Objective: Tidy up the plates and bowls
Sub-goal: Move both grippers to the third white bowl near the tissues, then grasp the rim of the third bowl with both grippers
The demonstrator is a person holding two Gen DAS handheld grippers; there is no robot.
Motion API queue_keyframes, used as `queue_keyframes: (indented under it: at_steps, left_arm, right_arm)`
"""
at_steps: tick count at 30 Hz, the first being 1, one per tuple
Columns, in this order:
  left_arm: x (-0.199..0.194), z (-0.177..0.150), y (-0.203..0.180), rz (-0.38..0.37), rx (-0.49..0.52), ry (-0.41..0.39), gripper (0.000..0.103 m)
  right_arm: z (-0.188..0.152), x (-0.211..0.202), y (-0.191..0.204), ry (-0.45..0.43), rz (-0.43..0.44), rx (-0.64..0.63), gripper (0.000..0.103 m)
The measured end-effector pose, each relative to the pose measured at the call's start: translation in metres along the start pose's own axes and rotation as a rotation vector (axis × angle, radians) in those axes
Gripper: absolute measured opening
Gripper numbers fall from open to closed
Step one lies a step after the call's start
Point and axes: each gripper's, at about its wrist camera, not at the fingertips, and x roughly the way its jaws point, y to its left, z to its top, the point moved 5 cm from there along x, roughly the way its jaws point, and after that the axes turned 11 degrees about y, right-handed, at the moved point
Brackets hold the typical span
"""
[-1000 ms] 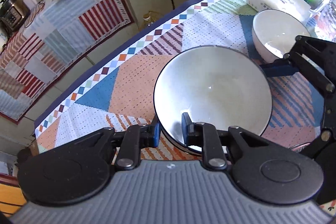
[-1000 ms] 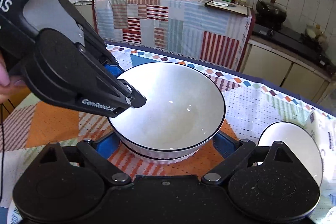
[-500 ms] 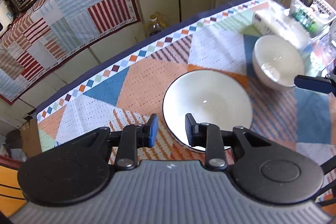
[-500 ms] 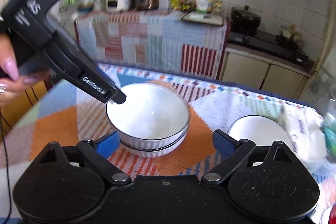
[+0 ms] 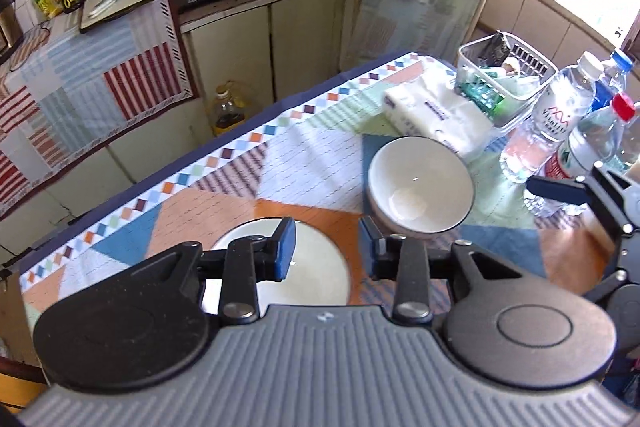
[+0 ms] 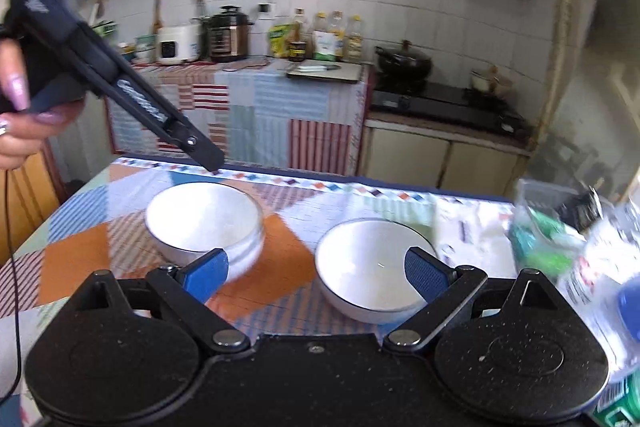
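Large bowl (image 6: 202, 217): white with a dark rim, on the patchwork tablecloth (image 5: 320, 163) at the near left of the table; it appears to sit nested in a second bowl, so likely the start of a stack. Small bowl (image 6: 374, 267): same pattern, upright and alone on the cloth, near the large one but apart from it, just in front of the tissue pack (image 5: 436, 115); judged the next piece to be gathered. Left gripper (image 5: 327, 251): jaws parted, holding nothing, hanging above the large bowl and clear of its rim, which suggests that item is done with. Right gripper (image 6: 316, 273): jaws spread wide, empty, low over the table with its right finger in front of the small bowl; the wide spread suits taking a rim, though no contact shows. Water bottles (image 5: 556, 119) and clear basket (image 5: 508, 75): crowded at the far right, close beside the small bowl, so a lift there wants care. Stove and counter: beyond the table, no part in the task.
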Motion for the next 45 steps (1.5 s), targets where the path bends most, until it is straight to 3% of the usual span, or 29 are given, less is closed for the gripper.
queue_keyframes:
  at_steps: [4, 7, 9, 15, 19, 25, 33, 37, 45]
  left_arm:
    - [0.024, 0.008, -0.016, -0.025, -0.04, -0.012, 0.036]
    - [0.046, 0.017, -0.027, -0.043, -0.064, -0.026, 0.042]
    - [0.064, 0.022, -0.031, -0.058, -0.065, 0.024, 0.049]
    - [0.101, 0.039, -0.03, -0.036, -0.09, 0.064, 0.051]
    - [0.117, 0.048, -0.027, -0.062, -0.126, 0.085, 0.05]
    - [0.135, 0.049, -0.033, -0.039, -0.09, 0.1, 0.047]
    - [0.144, 0.042, -0.04, -0.047, -0.051, 0.113, 0.021]
    - [0.143, 0.038, -0.045, 0.033, 0.015, 0.085, 0.009]
    - [0.118, 0.028, -0.053, 0.046, 0.077, 0.063, 0.008]
  right_arm:
    - [-0.007, 0.019, -0.015, 0.015, -0.02, 0.025, 0.097]
    - [-0.012, 0.041, -0.024, 0.058, -0.032, 0.046, 0.097]
    - [-0.018, 0.053, -0.029, 0.085, -0.036, 0.058, 0.097]
    - [-0.028, 0.078, -0.036, 0.128, -0.04, 0.104, 0.098]
    - [-0.032, 0.097, -0.039, 0.168, -0.01, 0.135, 0.098]
    - [-0.033, 0.122, -0.037, 0.195, 0.002, 0.151, 0.099]
    - [-0.023, 0.133, -0.041, 0.191, 0.015, 0.19, 0.099]
    - [-0.021, 0.137, -0.043, 0.183, 0.006, 0.207, 0.098]
    - [-0.022, 0.128, -0.036, 0.195, 0.008, 0.234, 0.098]
